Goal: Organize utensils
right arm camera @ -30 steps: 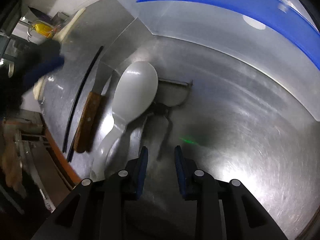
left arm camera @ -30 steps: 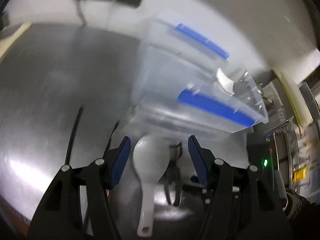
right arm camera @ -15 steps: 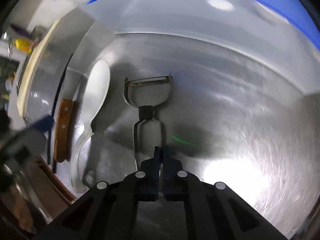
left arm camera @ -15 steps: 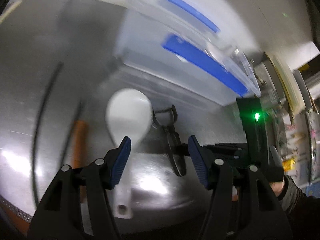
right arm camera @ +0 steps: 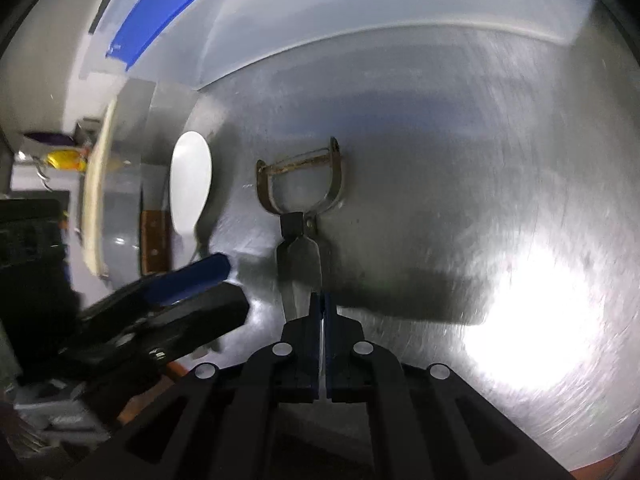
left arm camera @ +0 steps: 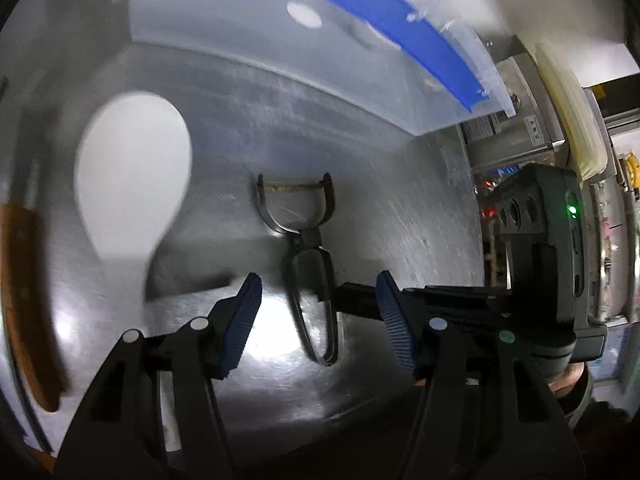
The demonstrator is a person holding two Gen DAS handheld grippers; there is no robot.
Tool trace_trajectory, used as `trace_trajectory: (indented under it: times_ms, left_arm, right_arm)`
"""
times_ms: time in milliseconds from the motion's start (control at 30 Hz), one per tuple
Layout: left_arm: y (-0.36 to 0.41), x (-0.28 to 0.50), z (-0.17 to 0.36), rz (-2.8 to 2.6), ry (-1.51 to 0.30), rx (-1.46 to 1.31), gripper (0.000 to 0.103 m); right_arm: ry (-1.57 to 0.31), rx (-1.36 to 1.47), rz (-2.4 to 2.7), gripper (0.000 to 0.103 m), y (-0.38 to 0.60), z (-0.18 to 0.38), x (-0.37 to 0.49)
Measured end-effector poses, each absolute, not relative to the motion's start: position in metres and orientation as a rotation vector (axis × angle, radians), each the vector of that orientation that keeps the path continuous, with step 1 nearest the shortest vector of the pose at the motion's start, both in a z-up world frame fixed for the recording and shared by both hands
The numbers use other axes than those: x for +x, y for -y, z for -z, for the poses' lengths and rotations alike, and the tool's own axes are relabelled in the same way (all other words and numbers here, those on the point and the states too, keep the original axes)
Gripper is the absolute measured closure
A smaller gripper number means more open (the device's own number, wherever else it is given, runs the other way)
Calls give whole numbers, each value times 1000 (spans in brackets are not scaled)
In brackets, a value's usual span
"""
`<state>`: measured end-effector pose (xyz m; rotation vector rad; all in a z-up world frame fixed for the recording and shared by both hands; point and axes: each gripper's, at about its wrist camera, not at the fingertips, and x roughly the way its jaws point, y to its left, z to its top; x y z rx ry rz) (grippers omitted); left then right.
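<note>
Swung in over the steel counter (left arm camera: 400, 208), the right gripper (right arm camera: 320, 304) has clamped shut on the peeler (right arm camera: 300, 216) handle for lifting, while the left gripper (left arm camera: 320, 320) hovers half-open, empty, straddling it.
</note>
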<state>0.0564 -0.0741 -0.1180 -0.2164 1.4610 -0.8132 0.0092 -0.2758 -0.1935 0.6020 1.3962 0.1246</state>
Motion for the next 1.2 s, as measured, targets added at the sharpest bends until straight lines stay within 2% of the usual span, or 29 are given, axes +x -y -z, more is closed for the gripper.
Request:
trace_trajectory:
  times_ms: [100,167,367,433,667,733,767,833,933,1100,1200]
  left_arm:
    - [82,57,131,841,-1536,-282,47]
    - [84,56,135,817,-1551,-286,47]
    - [73,63,127,750,-1504,-306,47]
    - [69,67,125,730,-1498,-321,47]
    - [55,72,128,688,-1518,-369,47]
    - [50,73,127,682,-1512,-378,47]
    - [49,73,127,681,-1511,-376,47]
    - [48,73,126,688,-1509,-363,47]
    - [50,69,119,727,-1476,-291,47]
    - [77,47,100,765,-1343,44,47]
    - [88,39,99,778,-1320,123,47]
  right_arm:
    - [-1401,637,-130,102,290,194,-4]
    - [-1390,535,-66,102,290,188,-6]
    - [-1365,411,-69,98,276,179,-7]
    - [-1376,376,-66,90,269,184,-3]
    - [-1368,286,-27,90,254,181,5]
    - [-1368,331,-38,77,256,180,5]
    - [-1363,354,-38,66,254,179,7]
    - [-1347,370,-9,65,263,174,3]
    - [-1322,380,64,65,278,167,4]
    - [-1285,457,126,65,306,158,2]
    - [-1280,503,112,65,313,159,9]
